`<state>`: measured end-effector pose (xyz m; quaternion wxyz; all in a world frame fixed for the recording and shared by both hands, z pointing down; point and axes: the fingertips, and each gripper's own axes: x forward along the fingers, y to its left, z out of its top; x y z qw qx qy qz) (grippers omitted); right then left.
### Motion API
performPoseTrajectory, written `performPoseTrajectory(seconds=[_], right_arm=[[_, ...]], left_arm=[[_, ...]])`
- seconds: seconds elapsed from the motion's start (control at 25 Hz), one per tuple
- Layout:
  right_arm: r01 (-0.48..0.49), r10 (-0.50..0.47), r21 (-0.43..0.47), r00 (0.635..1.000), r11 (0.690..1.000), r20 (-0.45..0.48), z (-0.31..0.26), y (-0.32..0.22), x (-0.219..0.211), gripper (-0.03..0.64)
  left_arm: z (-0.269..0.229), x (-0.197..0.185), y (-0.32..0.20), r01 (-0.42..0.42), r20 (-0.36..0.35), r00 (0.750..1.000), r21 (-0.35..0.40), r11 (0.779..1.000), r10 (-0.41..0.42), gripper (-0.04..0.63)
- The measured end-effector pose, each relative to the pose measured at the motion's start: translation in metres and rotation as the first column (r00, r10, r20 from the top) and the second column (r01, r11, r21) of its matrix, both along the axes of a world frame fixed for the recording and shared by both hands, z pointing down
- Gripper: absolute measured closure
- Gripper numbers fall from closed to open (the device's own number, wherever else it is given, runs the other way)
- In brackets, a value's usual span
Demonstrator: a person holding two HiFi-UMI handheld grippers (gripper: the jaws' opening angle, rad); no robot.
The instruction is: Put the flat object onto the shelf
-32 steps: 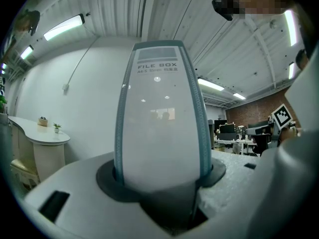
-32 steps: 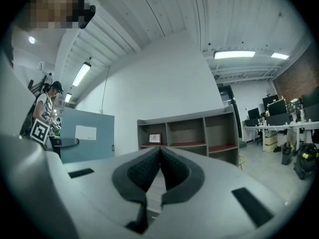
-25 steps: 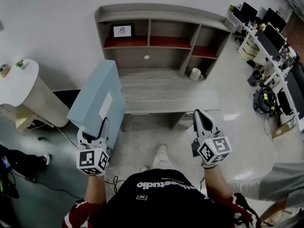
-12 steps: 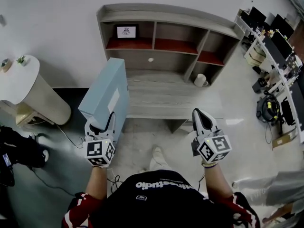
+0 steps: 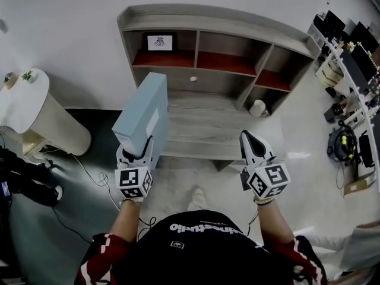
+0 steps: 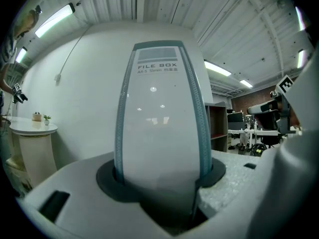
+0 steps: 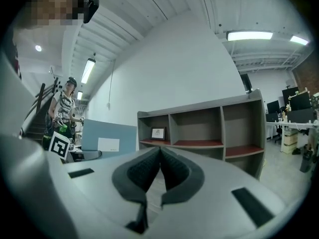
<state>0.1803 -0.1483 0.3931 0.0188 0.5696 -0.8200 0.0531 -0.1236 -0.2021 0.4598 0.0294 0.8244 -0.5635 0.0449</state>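
The left claw (image 5: 137,152), gripping the file box (image 5: 144,108), has brought it nearer the shelf (image 5: 219,24); right claw (image 5: 249,140) closed.

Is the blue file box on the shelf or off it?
Off it. The left gripper clamps the file box upright on its edge, short of the shelf.

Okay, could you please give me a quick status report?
Left gripper shut on file box. Right gripper shut, empty. Shelf ahead, path looks clear.
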Motion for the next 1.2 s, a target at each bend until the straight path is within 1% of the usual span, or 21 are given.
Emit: performPoseTrajectory(seconds=[0.24, 0.52, 0.76, 1.2], right_arm=[[0.026, -0.026, -0.002, 1.0, 1.0, 0.005, 0.002, -0.037, 0.01, 0.626], [0.037, -0.036, -0.011, 0.999, 0.999, 0.015, 0.011, -0.07, 0.026, 0.626], [0.053, -0.053, -0.028, 0.999, 0.998, 0.011, 0.021, -0.088, 0.035, 0.626], [0.067, -0.066, -0.061, 0.998, 0.996, 0.012, 0.035, -0.111, 0.044, 0.626]], left_arm=[[0.023, 0.02, -0.037, 0.011, 0.02, 1.0, -0.033, 0.999, -0.01, 0.328], [0.06, 0.039, -0.083, 0.041, 0.042, 0.998, -0.071, 0.997, -0.038, 0.328], [0.092, 0.053, -0.114, 0.065, 0.053, 0.997, -0.11, 0.992, -0.059, 0.328], [0.122, 0.071, -0.148, 0.088, 0.062, 0.995, -0.14, 0.986, -0.08, 0.328]])
